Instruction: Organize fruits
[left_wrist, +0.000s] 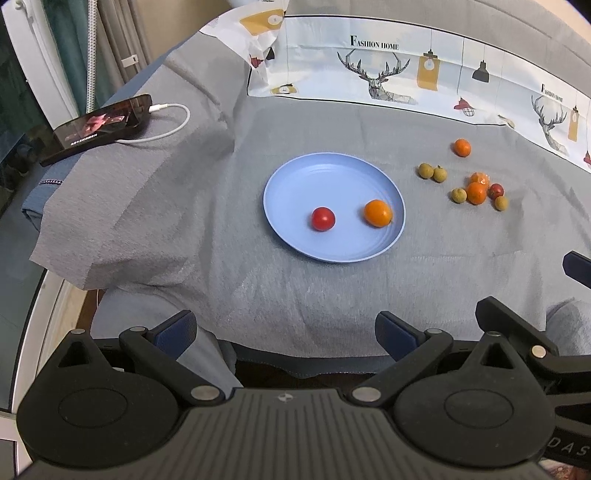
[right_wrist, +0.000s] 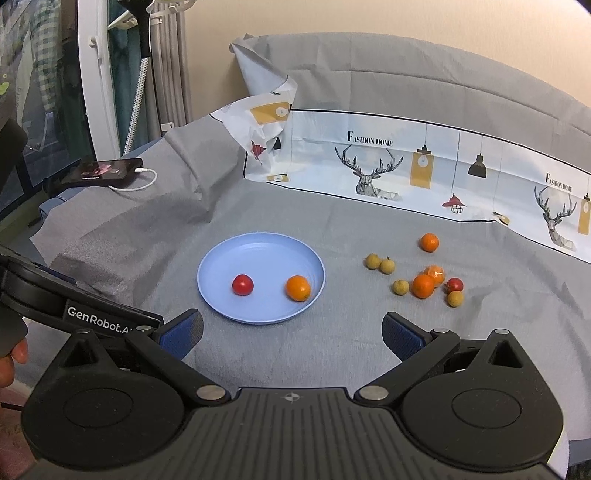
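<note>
A light blue plate (left_wrist: 295, 177) (right_wrist: 236, 258) lies on the grey cloth with a red tomato (left_wrist: 323, 218) (right_wrist: 242, 284) and an orange fruit (left_wrist: 378, 213) (right_wrist: 298, 288) in it. To its right, loose on the cloth, lie several small oranges (left_wrist: 476, 193) (right_wrist: 423, 286), several tan longans (left_wrist: 426, 170) (right_wrist: 373, 261) and one more red fruit (left_wrist: 496, 191) (right_wrist: 454, 284). My left gripper (left_wrist: 286, 332) is open and empty, near the table's front edge. My right gripper (right_wrist: 291, 334) is open and empty too, short of the plate.
A phone (left_wrist: 99, 125) (right_wrist: 103, 171) on a white charging cable lies at the far left on a raised fold of cloth. A printed sheet (left_wrist: 424, 70) (right_wrist: 424, 166) stands along the back. The other gripper's body (right_wrist: 74, 306) shows at the left, with a hand (right_wrist: 11, 358).
</note>
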